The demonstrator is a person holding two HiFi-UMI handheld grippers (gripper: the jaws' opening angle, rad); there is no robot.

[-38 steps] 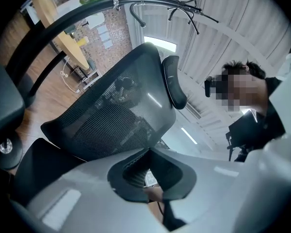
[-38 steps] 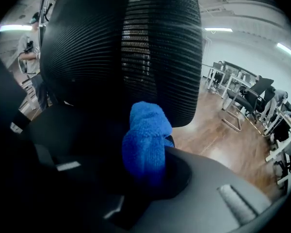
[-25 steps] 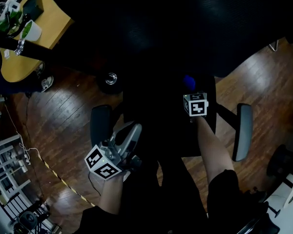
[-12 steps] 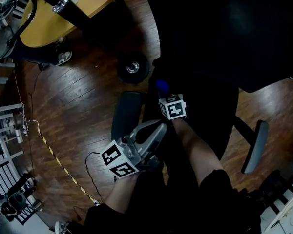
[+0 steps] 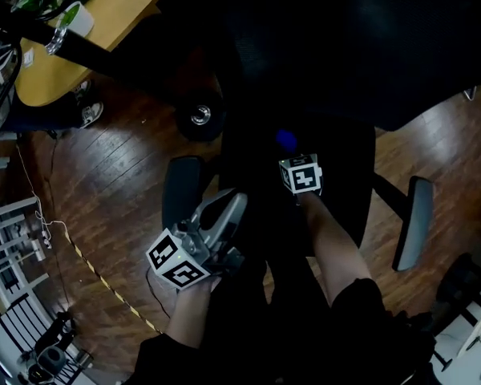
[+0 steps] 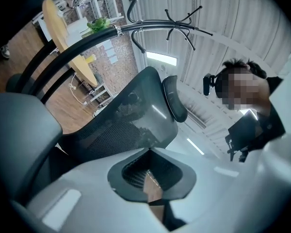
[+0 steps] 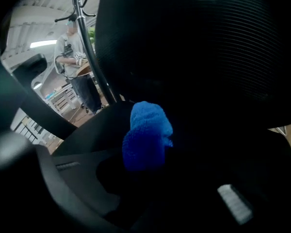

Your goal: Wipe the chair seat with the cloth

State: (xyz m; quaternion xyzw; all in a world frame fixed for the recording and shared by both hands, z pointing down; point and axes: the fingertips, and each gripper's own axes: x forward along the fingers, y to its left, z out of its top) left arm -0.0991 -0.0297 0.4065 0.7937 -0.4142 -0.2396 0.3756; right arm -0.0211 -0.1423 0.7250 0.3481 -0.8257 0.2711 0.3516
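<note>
So, far L in the head view there's a yellow bench (image 5: 116,14) w/ a white cup (image 5: 76,18) on it. Next comes brown wood floor (image 5: 104,199) & 1 black wheel (image 5: 199,117) of the chair. Then the L armrest (image 5: 180,195), long & grey.

The L tongs (image 5: 234,203) are just beside that armrest, at the L edge of the chair seat (image 5: 345,191). Their marker cube is low down, near the person's body. The L gripper view shows their 2 jaws pressed together w/ nothing btw them. They point up at the chair back (image 6: 131,125), its headrest (image 6: 174,98) & a black coat stand (image 6: 184,18) high up.

In the middle, the seat is black & very dark, w/ the big black back above it. The cloth (image 5: 285,140) is blue & fluffy. It's over the seat, close to where seat & back meet, a bit L of the seat's middle.

The R tongs (image 5: 290,155) are clamped on the cloth. In the R gripper view the jaws are closed on its lower part & the rest is bunched up past the tips, in front of the dark back. It's too dark to tell if the cloth touches the seat.

Far R is the R armrest (image 5: 413,223), well apart from the R tongs, w/ more wood floor past it.
</note>
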